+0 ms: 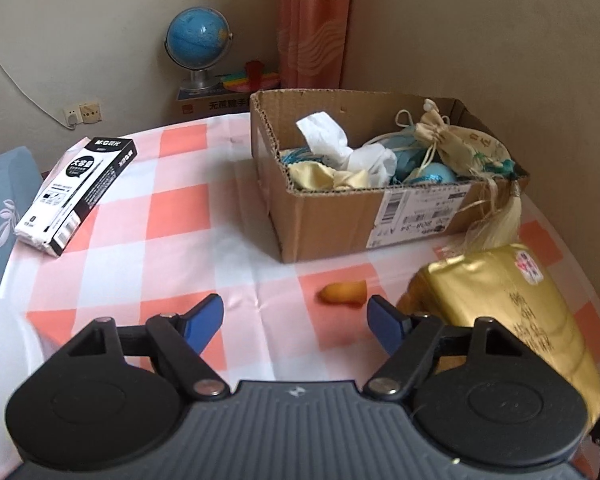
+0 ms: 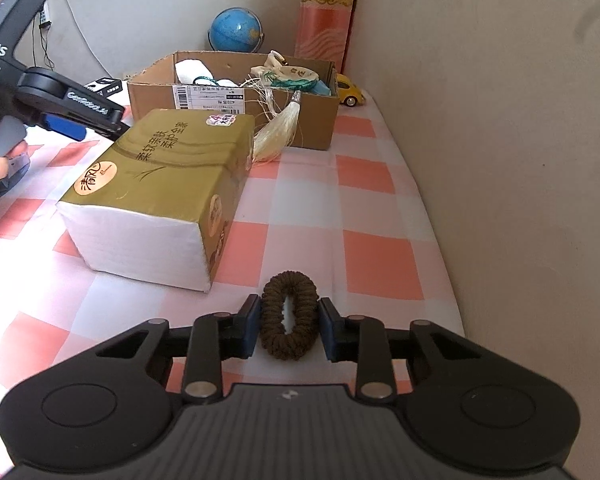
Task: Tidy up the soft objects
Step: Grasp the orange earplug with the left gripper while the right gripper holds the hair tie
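- Left claw (image 1: 295,322): released, blue fingers wide apart, nothing between them; hovers over the bench (image 1: 148,216) with its pink-and-white checked cloth.
- Right claw (image 2: 289,320): fingers at either side of a brown hair tie (image 2: 288,316); the left finger touches it, the right is at or just off its edge; whether the grip is firm cannot be told.
- Hair tie: upright between the fingers, near the bench's right edge, beside the wall.
- Cardboard box (image 1: 332,216): open-topped, at the back of the bench; holds a white tissue (image 1: 340,146), yellow cloth (image 1: 328,178), blue items and a beige drawstring pouch (image 1: 456,140).
- Tassel (image 1: 496,220): cream, hangs over the box's front wall.
- Tissue pack (image 2: 160,192): gold wrapper, lies in front of the box.
- Small orange piece (image 1: 344,293): on the cloth, just beyond the left claw.
- Black-and-white carton (image 1: 76,196): far left of the bench.
- Globe (image 1: 198,42): behind the box, by the curtain (image 1: 314,20).
- Yellow toy car (image 2: 350,90): right of the box.
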Motion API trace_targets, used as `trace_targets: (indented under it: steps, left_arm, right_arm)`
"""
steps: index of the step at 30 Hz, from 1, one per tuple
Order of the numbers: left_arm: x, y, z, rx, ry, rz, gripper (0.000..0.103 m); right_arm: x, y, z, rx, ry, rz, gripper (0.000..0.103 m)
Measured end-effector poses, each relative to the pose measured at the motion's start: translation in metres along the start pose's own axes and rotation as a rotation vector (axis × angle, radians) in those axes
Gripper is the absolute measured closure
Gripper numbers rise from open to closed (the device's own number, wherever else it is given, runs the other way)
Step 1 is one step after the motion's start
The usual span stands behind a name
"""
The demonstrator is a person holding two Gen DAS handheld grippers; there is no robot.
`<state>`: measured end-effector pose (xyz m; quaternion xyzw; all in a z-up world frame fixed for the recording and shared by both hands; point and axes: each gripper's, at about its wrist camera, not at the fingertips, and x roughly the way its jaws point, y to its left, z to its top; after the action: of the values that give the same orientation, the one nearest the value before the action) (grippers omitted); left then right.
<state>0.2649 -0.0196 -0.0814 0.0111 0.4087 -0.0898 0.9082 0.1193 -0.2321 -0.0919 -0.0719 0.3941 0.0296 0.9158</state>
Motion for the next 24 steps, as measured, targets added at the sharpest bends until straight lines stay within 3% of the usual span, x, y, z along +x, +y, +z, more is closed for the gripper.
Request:
trace_targets:
  steps: [8, 15, 20, 24]
  left_arm:
    - [0.017, 0.006, 0.006, -0.029, 0.010, -0.042, 0.025]
    - [0.017, 0.021, 0.006, -0.059, 0.022, 0.006, 0.025]
    - [0.015, 0.018, 0.008, -0.061, 0.024, -0.078, 0.025]
    - [0.024, 0.014, 0.009, -0.051, 0.044, -0.076, 0.024]
  right_arm:
    - [0.001, -0.001, 0.002, 0.008, 0.014, 0.006, 0.067]
    - [0.004, -0.001, 0.004, 0.011, 0.020, 0.011, 0.067]
    - [0.004, -0.001, 0.005, 0.015, 0.020, 0.016, 0.067]
    - [0.005, -0.001, 0.005, 0.019, 0.021, 0.015, 0.067]
